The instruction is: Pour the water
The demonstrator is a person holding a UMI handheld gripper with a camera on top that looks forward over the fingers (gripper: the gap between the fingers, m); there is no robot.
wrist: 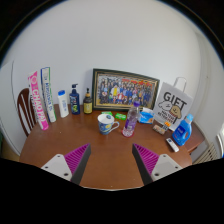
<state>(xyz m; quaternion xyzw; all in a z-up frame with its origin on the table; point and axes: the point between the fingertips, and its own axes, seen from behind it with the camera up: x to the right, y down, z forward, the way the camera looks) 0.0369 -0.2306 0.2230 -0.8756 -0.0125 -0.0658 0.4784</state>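
Even, soft indoor light. Strong wide-angle bending curves the table [60, 150] edge. Distant objects are slightly blurred.

A home room: a wooden counter [70, 140] against a white wall, a framed group photo [125, 88] with toiletry bottles [68, 101] left of it and a gift bag [172, 103] right of it.

we see a clear plastic bottle [130, 120] with a pink tint standing upright near the middle of the desk [60, 150], toward its back edge. just beside it on the left sits a low white cup [107, 123] with blue markings, upright, its mouth facing up.
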